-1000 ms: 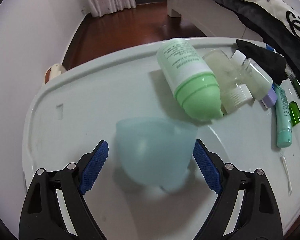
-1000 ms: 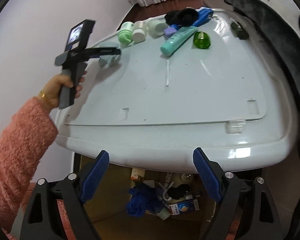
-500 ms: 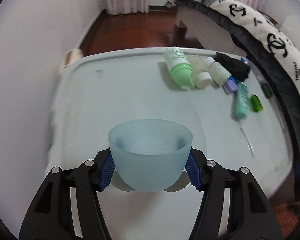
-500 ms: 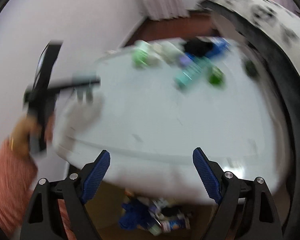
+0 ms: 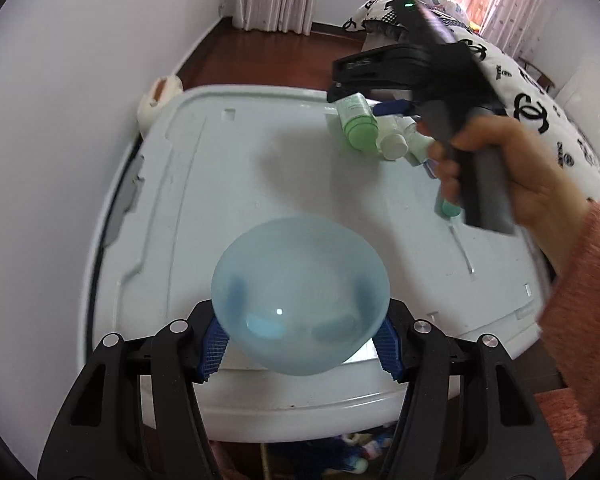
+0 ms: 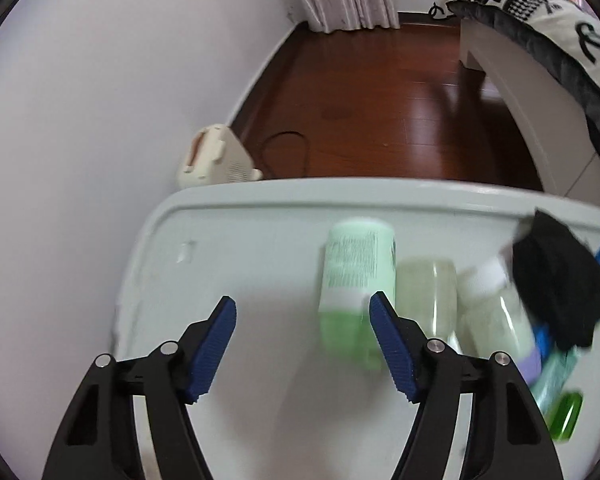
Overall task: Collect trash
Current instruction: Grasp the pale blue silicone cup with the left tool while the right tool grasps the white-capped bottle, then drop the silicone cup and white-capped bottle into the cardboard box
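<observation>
Left gripper (image 5: pixel 300 348) clamps a translucent blue bowl (image 5: pixel 300 296), lifted above the white lid's (image 5: pixel 220 184) near edge. Right gripper (image 6: pixel 302 344): jaws closing, nothing between them, hovering over the lid beside a lying green bottle (image 6: pixel 354 280) in the far-corner clutter.

The left and middle part of the white tabletop (image 5: pixel 204 184) is bare, so a gripper can pass there freely. At the far right side lie the green bottle (image 6: pixel 354 276), two clear bottles (image 6: pixel 428 292), a black cloth (image 6: pixel 556 280) and small tubes (image 6: pixel 556 376), close together and touching. The right gripper (image 6: pixel 302 344) hangs over bare surface, its right finger in front of the green bottle. A wall (image 5: pixel 60 120) closes the left side, the bed (image 6: pixel 540 40) the right.
</observation>
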A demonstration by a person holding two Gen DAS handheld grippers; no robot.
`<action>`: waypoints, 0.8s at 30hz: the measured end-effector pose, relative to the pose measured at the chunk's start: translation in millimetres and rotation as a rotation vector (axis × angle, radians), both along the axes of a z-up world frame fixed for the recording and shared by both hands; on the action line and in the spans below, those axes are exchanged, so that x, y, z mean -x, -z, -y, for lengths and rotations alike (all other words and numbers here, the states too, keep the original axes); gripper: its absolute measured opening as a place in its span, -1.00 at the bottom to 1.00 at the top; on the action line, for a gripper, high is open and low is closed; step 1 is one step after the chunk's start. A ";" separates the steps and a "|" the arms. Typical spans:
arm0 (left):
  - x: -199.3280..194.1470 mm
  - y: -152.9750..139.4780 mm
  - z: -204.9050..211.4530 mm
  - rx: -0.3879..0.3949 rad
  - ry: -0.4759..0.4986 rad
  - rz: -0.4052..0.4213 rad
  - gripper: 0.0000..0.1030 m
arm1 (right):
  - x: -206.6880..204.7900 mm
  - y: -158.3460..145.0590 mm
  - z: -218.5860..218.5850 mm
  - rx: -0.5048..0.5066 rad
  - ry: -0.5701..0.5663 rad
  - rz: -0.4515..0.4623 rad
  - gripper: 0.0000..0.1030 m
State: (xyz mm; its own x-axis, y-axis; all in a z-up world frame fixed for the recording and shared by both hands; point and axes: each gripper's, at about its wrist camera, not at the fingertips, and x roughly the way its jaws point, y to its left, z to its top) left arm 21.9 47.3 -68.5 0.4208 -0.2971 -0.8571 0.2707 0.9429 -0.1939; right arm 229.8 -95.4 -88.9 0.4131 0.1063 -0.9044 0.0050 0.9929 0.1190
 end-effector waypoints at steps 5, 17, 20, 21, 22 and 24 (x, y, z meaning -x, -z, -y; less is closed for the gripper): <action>1.3 2.0 0.0 0.017 0.010 -0.015 0.14 | -31.8 30.9 -3.5 0.095 0.041 -0.097 0.03; 8.4 -6.9 -1.2 0.041 0.018 0.010 0.14 | 60.0 -33.6 -5.7 0.069 -0.028 0.002 -0.09; 19.0 -8.2 -2.9 0.007 0.006 0.025 0.14 | 124.2 -74.5 3.0 0.050 -0.079 0.047 -0.09; 24.0 -8.7 -2.1 0.000 0.006 0.026 0.14 | 160.6 -90.0 8.6 0.041 -0.098 0.058 -0.09; 31.8 -9.9 0.1 -0.010 0.008 0.027 0.14 | 180.8 -96.4 11.6 0.028 -0.106 0.061 -0.09; 48.5 -11.8 6.0 -0.022 0.026 0.028 0.14 | 236.3 -107.7 19.4 0.015 -0.129 0.063 -0.09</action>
State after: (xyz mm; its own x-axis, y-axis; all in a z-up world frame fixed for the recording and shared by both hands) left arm -26.6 41.3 -56.7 0.4373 -0.2897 -0.8514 0.3002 0.9394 -0.1655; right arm -6.5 -114.8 18.7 0.4530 0.1486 -0.8790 -0.1299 0.9865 0.0998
